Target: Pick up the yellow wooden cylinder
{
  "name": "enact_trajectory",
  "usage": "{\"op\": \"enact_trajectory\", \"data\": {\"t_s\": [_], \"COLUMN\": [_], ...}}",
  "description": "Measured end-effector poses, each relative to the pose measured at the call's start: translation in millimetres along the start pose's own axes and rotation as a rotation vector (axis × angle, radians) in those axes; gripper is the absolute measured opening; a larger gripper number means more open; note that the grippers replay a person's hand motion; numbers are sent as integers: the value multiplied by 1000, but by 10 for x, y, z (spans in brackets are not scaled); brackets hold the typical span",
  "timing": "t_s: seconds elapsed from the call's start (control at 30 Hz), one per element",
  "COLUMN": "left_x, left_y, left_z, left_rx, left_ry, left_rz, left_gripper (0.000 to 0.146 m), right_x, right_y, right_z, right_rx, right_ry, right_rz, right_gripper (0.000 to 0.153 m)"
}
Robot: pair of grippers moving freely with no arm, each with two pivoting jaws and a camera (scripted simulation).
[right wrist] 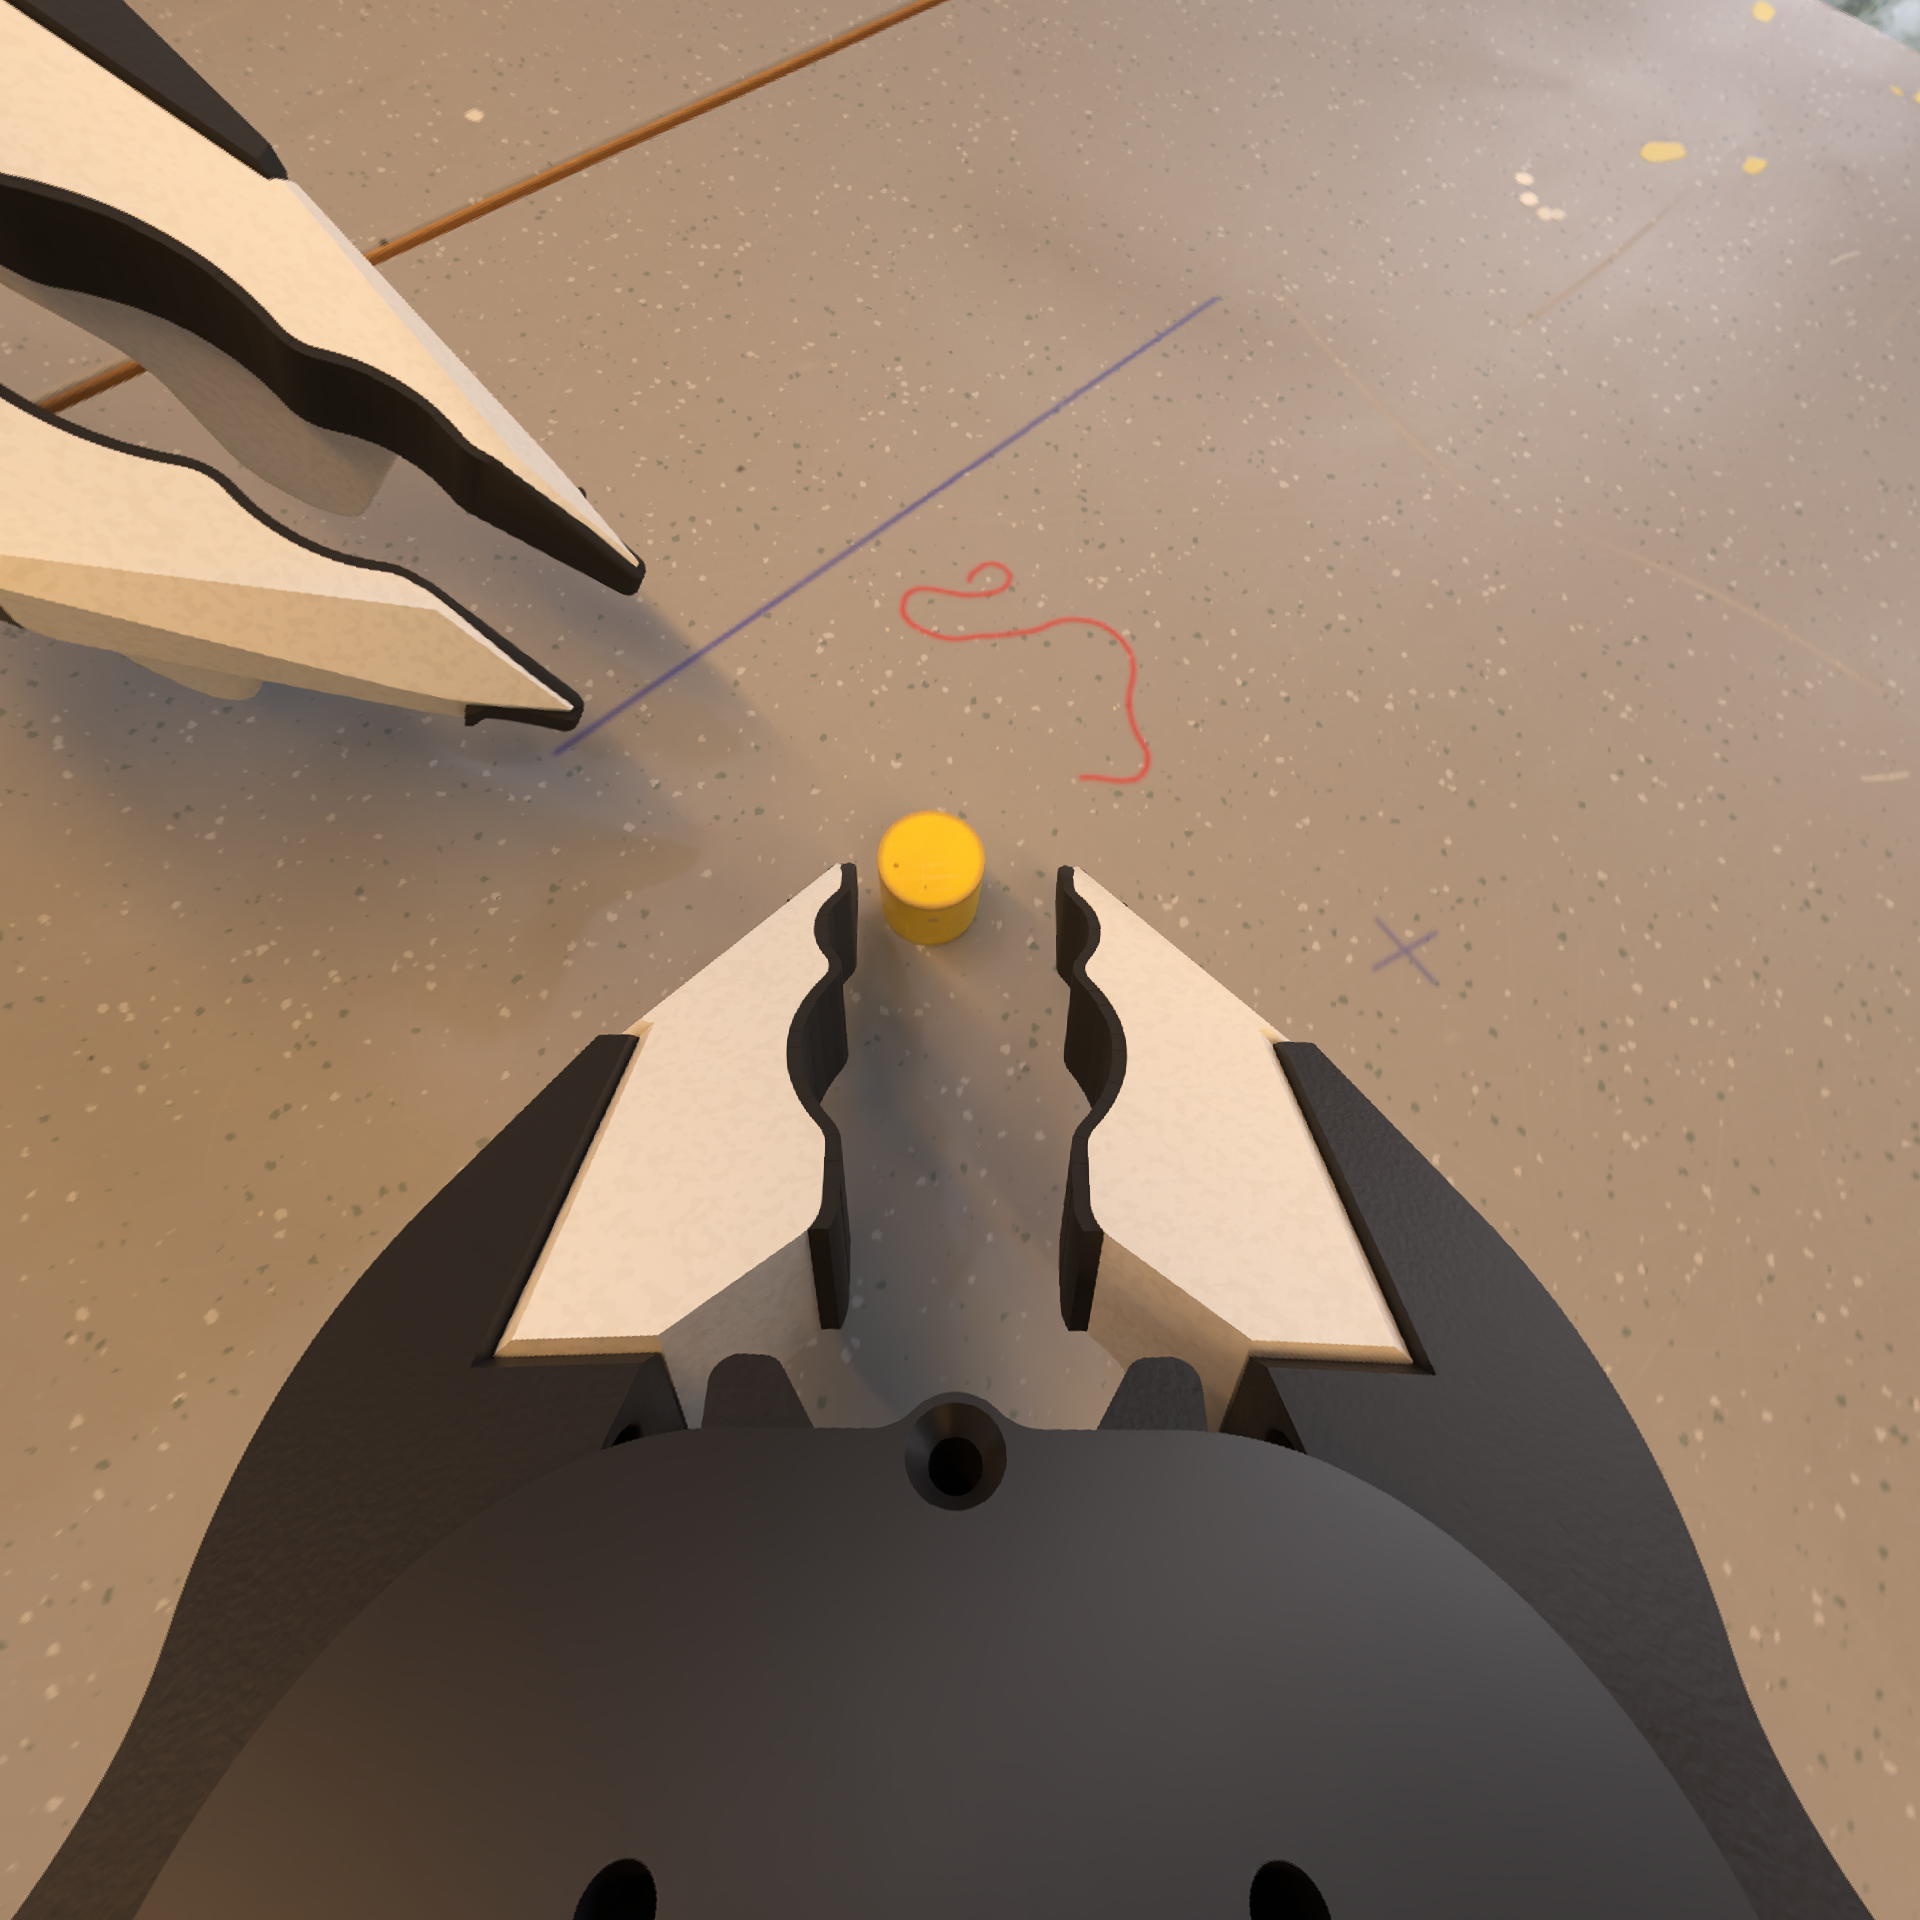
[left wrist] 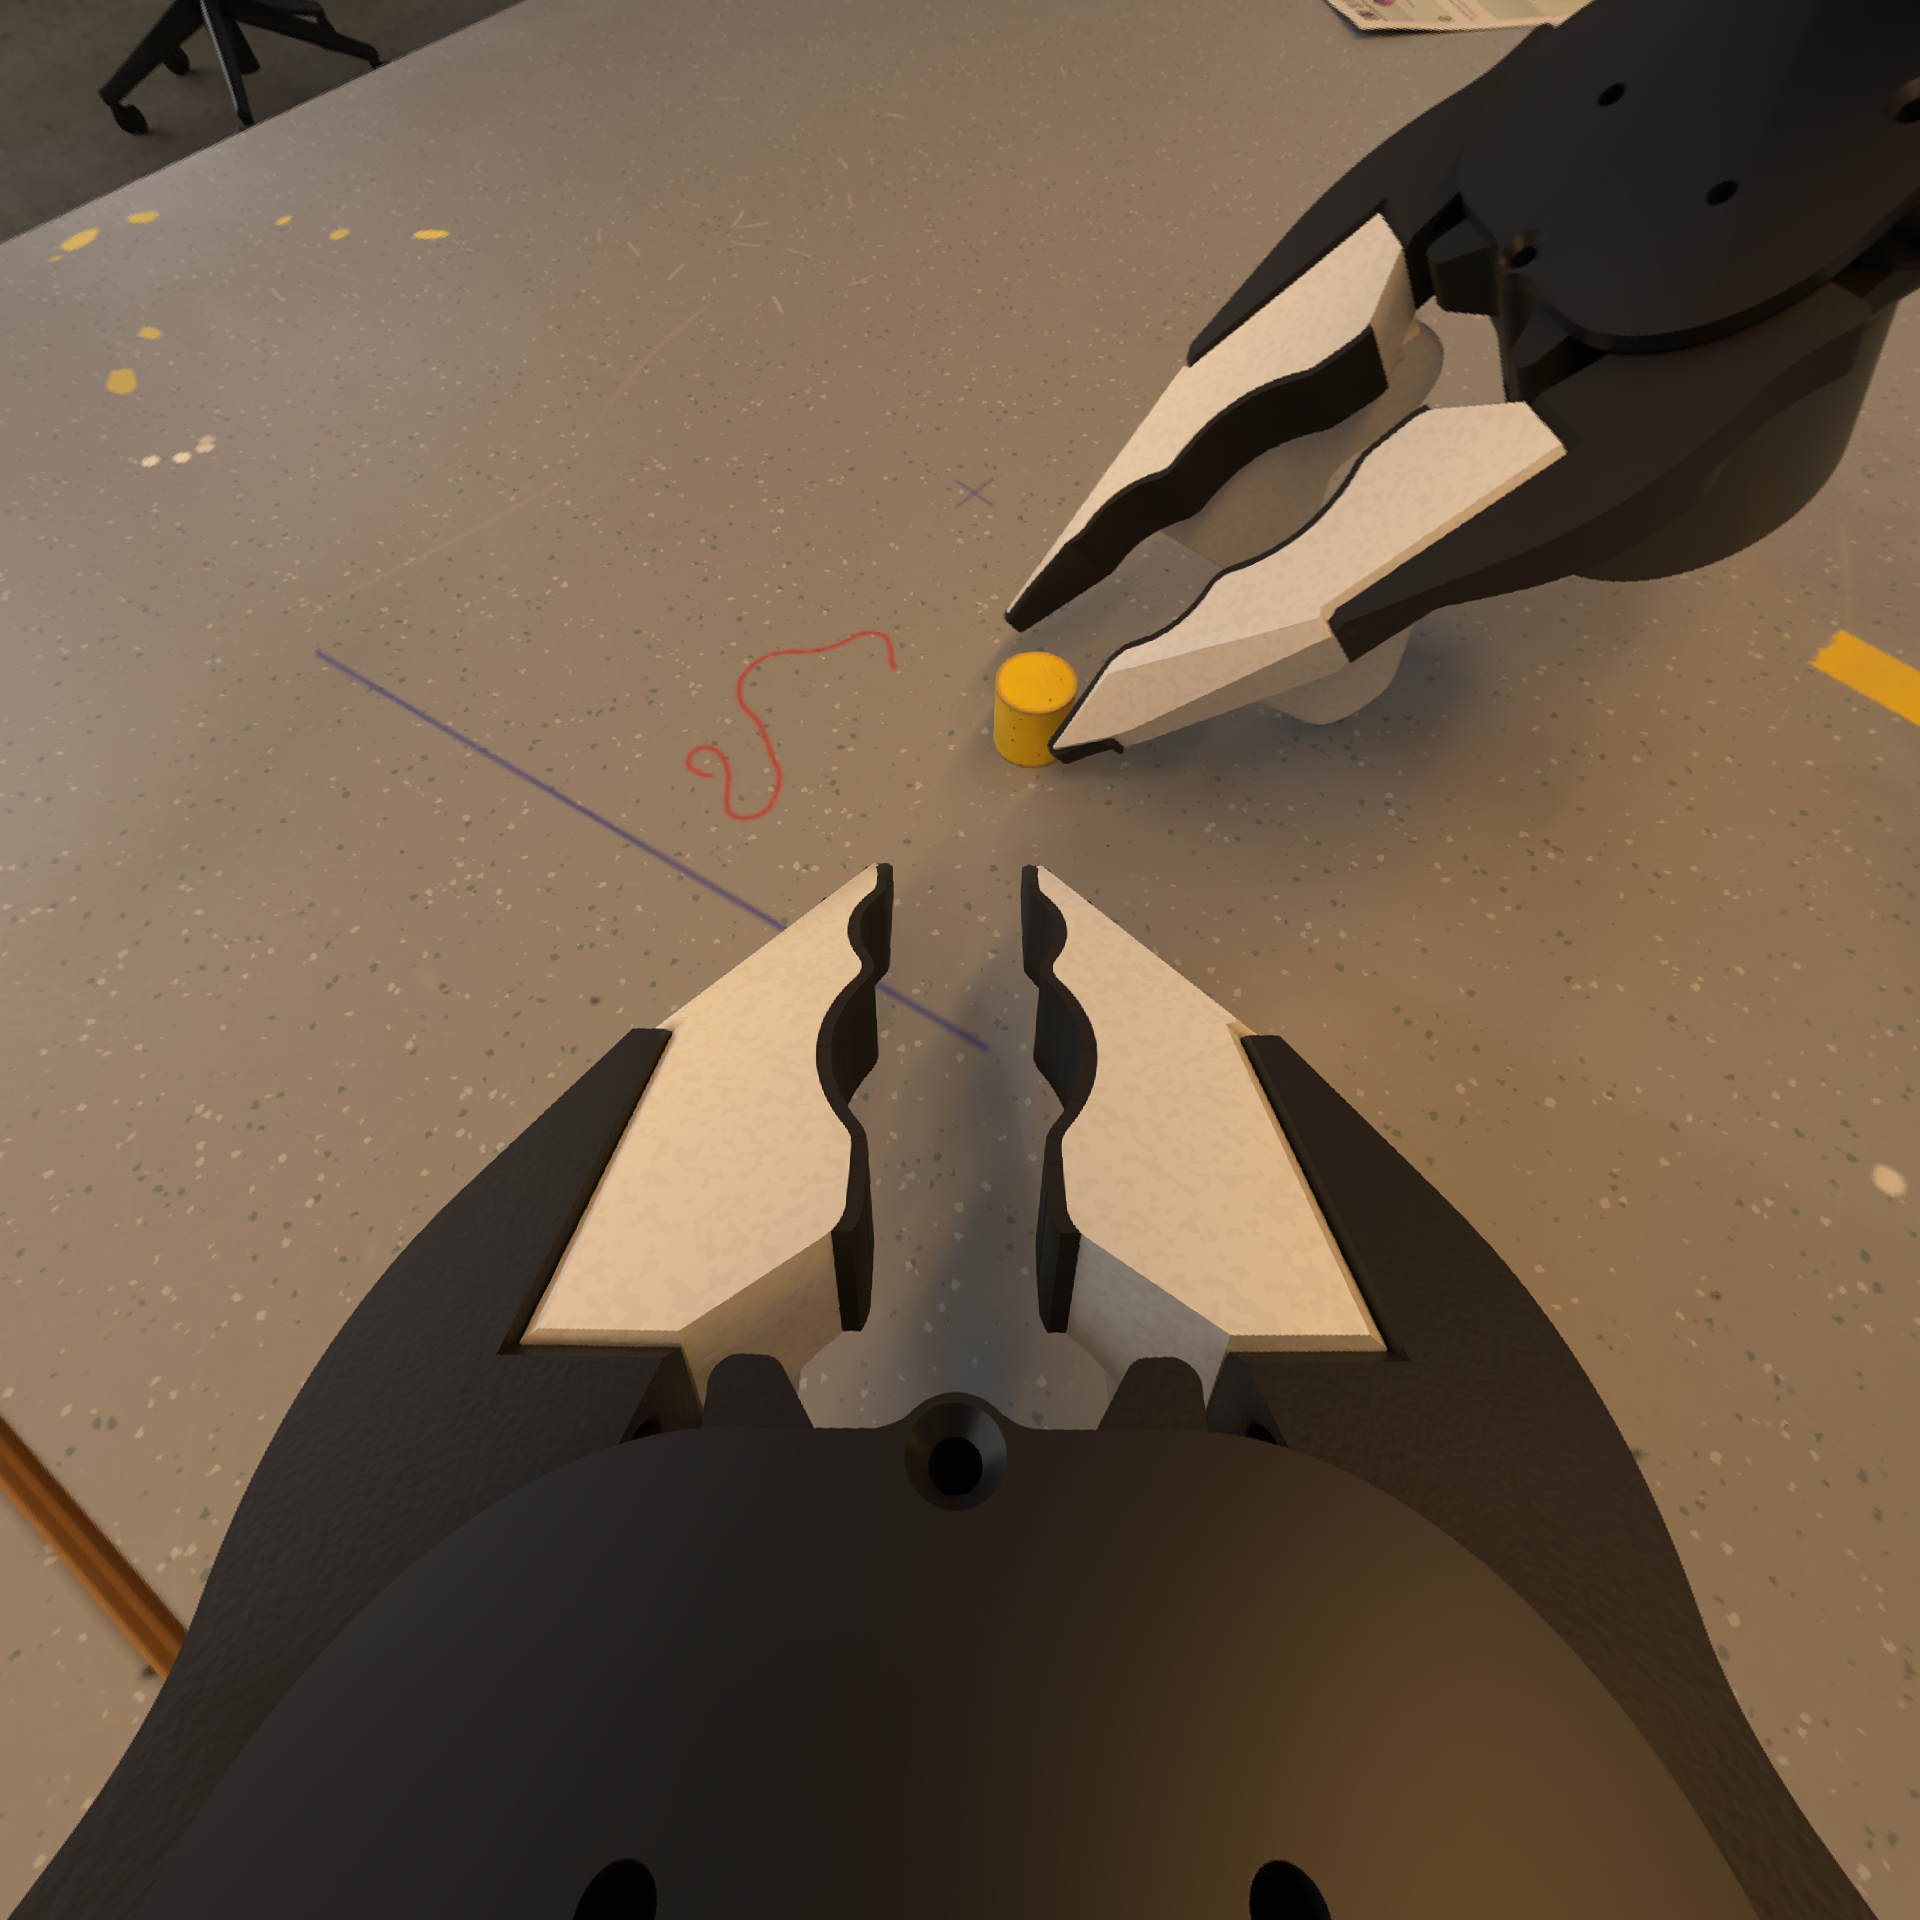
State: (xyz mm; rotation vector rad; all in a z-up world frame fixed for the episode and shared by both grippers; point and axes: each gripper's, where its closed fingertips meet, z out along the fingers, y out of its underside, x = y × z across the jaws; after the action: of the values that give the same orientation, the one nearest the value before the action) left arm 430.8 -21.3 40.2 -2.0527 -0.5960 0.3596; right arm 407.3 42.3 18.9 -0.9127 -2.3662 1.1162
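Observation:
The yellow wooden cylinder [right wrist: 930,878] stands upright on the speckled grey-brown table [right wrist: 1455,727]. My right gripper [right wrist: 956,878] is open, low over the table. The cylinder sits between its two fingertips, nearer the left fingertip, and I see no clear contact. In the left wrist view the cylinder [left wrist: 1032,707] shows just ahead and slightly right, with the right gripper [left wrist: 1047,684] reaching in from the upper right and one fingertip beside it. My left gripper [left wrist: 956,873] is open and empty, a short way short of the cylinder. It also shows in the right wrist view [right wrist: 603,646] at the upper left.
A red squiggle [left wrist: 769,727] and a thin blue line [left wrist: 540,779] are drawn on the table left of the cylinder. A yellow tape strip [left wrist: 1870,675] lies at the right. A chair base [left wrist: 208,62] stands beyond the far edge. A wooden edge strip [left wrist: 83,1558] runs at the near left.

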Motion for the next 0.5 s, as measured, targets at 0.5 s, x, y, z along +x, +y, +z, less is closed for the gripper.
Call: {"op": "enact_trajectory", "data": {"t_s": [0.5], "left_x": [-17], "left_y": [17], "left_z": [6], "left_rx": [-12], "left_ry": [-10], "left_rz": [8], "left_gripper": [24], "right_x": [-80], "right_y": [-9], "right_z": [41], "right_rx": [-4], "right_ry": [-32], "right_rz": [-77], "right_gripper": [20]}}
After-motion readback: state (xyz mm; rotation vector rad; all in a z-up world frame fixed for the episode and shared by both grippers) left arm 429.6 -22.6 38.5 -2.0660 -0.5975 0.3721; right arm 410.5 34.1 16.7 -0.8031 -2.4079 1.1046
